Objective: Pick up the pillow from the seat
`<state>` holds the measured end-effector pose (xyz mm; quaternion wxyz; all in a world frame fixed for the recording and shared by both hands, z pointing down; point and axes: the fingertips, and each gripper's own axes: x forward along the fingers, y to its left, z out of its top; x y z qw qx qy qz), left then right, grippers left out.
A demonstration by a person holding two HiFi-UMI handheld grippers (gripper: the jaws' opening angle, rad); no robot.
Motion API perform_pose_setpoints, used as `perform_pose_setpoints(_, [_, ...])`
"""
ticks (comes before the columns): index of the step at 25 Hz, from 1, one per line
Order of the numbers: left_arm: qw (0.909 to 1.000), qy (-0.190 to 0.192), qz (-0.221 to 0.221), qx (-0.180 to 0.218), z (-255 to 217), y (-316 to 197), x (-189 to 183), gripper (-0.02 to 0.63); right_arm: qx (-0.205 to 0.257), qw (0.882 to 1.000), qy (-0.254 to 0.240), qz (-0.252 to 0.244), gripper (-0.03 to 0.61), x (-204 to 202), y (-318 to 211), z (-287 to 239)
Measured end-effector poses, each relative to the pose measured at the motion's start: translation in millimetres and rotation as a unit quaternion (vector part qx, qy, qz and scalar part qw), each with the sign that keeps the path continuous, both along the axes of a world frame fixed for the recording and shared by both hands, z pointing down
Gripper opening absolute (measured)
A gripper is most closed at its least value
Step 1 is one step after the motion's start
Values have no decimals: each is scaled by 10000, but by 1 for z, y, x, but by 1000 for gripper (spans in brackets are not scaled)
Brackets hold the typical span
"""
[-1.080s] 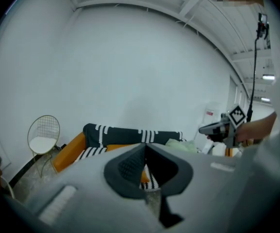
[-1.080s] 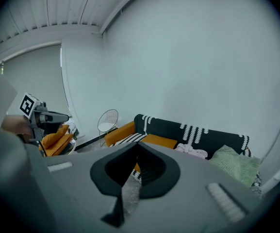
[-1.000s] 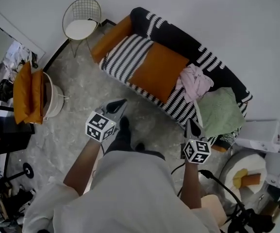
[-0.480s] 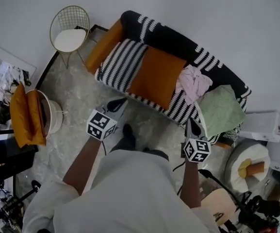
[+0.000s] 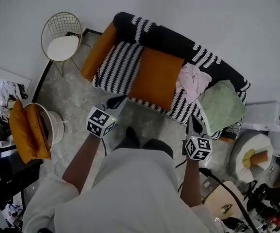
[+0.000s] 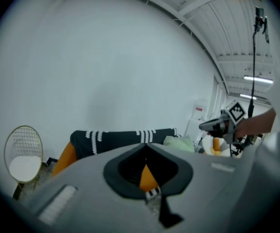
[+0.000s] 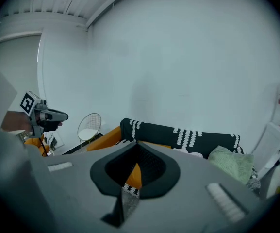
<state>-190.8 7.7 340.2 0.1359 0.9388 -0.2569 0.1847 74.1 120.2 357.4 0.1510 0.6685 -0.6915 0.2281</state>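
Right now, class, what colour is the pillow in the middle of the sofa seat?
Orange pillow, clearest in the head view.

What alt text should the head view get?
Seen from above, a person stands facing a black-and-white striped sofa, holding the left gripper and right gripper, both shut and empty, short of it. An orange pillow lies on the seat beside a pink cloth and a green bundle; a wire chair stands at the picture's upper left.

The person wears a white short-sleeved shirt and dark shoes.
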Motion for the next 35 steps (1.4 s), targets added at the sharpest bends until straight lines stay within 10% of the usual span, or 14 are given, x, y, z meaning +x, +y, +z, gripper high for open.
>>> perform_pose_setpoints(35, [9971,-371,-412,-516,90,-117,123,-2,-779,9942,-196,-709,6,113,-135,95])
